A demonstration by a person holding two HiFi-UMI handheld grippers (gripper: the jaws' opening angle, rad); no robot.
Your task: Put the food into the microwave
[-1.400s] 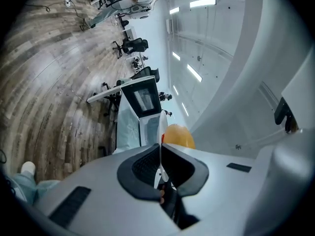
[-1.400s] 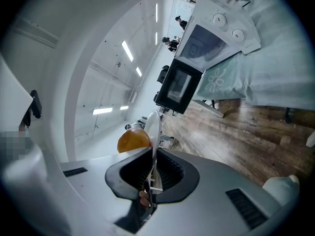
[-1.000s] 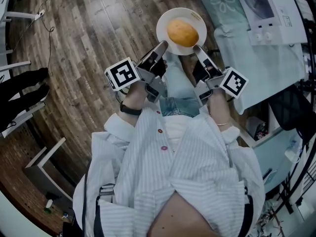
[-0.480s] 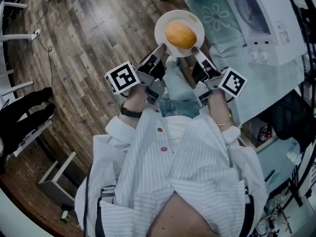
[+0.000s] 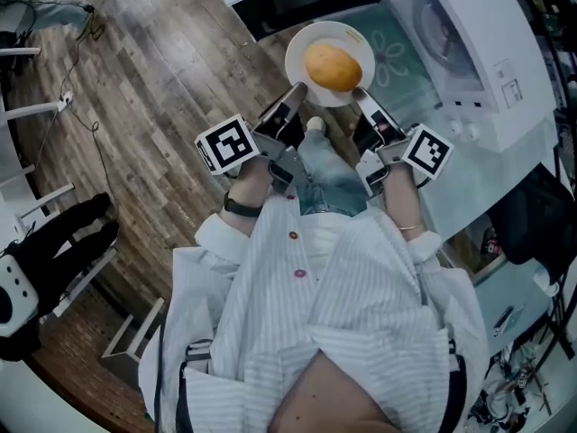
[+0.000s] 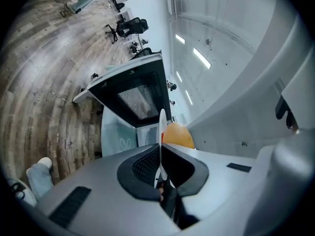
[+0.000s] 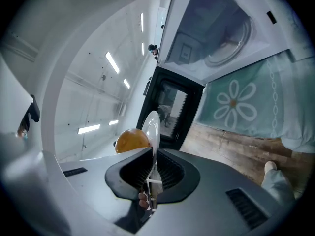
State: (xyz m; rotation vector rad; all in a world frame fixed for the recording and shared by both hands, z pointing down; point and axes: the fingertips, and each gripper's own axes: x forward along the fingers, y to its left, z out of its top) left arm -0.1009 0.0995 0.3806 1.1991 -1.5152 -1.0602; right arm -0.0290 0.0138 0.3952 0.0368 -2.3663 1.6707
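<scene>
Food [image 5: 333, 67], a round orange-brown lump, is carried on a white plate [image 5: 309, 41]. The plate is held in the air just in front of the microwave [image 5: 491, 52], so the food is not yet inside. The plate is gripped at 2 pts on its near rim. The L hand-held gripper [image 5: 294, 91] is clenched on the left side and the R hand-held gripper [image 5: 361, 94] on the right. In both gripper views the rim is seen edge-on, pinched between the pads, w/ the food just beyond. The microwave door [image 5: 302, 3] is swung open past the plate's far edge. The microwave is set on a teal cloth [image 5: 397, 57] w/ a flower print. A jeans leg [image 5: 326, 170] and shoe [image 5: 315, 124] are seen between the grippers, above the wood floor [image 5: 153, 88].
</scene>
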